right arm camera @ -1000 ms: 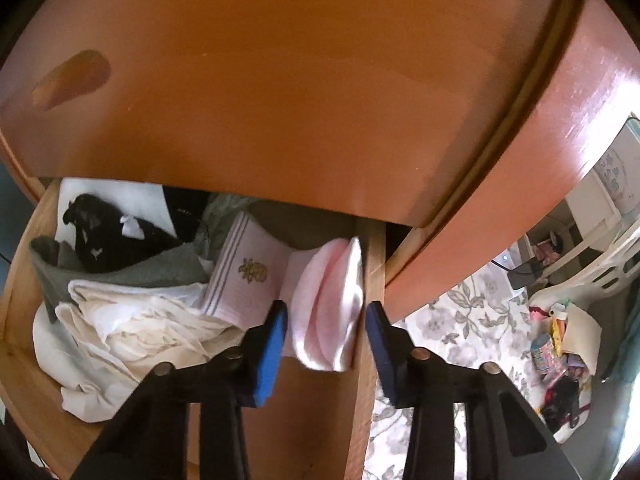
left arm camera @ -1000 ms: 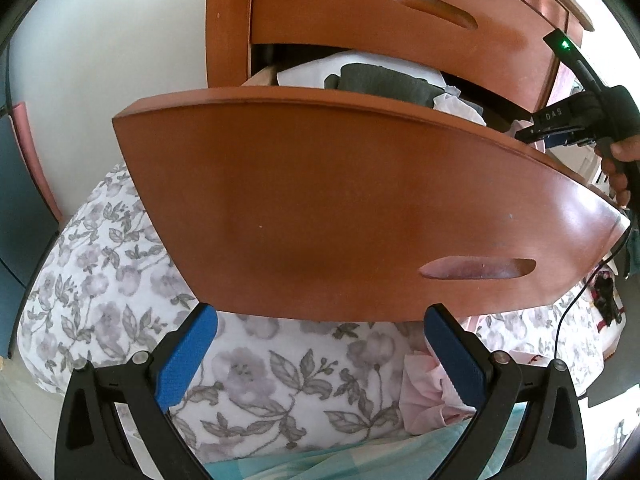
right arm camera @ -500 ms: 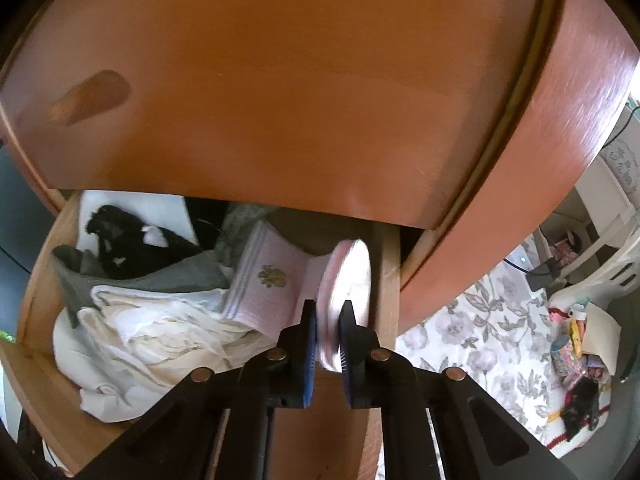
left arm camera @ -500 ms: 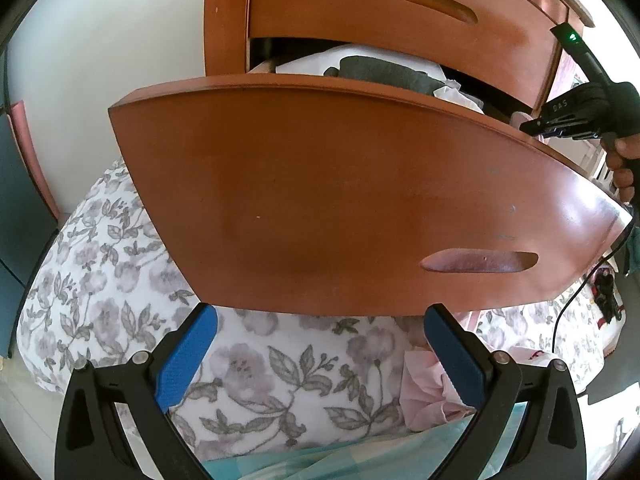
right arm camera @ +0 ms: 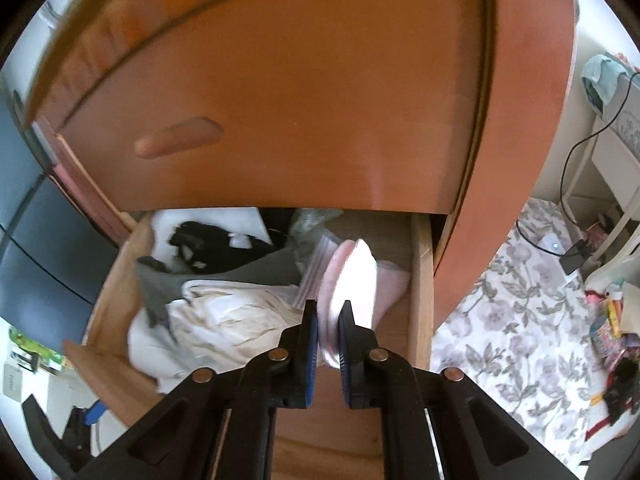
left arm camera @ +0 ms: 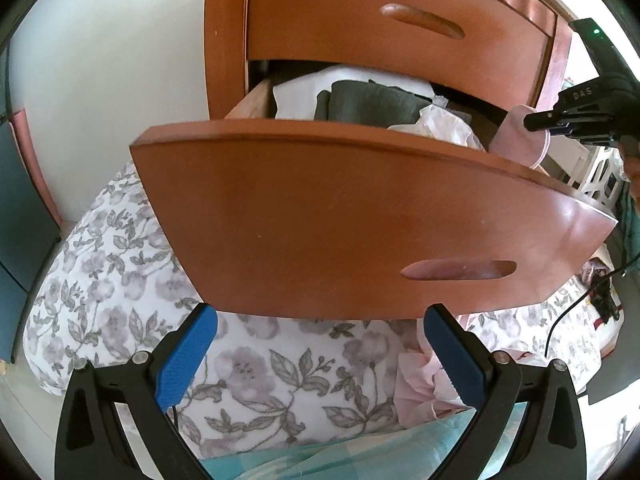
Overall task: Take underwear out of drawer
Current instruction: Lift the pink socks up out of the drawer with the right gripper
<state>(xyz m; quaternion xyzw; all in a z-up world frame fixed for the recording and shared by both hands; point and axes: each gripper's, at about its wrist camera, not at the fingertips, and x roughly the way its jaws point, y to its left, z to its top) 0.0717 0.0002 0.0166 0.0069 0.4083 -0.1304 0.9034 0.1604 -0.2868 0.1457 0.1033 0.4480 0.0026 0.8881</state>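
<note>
A wooden drawer (left arm camera: pixel 360 216) stands pulled open, full of folded clothes. The right gripper (right arm camera: pixel 328 320) is clamped on pink underwear (right arm camera: pixel 352 280), raised partly above the pile at the drawer's right side. The left gripper (left arm camera: pixel 320 344) hangs open, empty, below the drawer front. Next, probably, lifting the underwear clear of the drawer.

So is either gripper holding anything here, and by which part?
The right gripper is shut on the pink underwear, pinching its near folded edge between the fingers above the open drawer. The left gripper is open and holds nothing.
</note>
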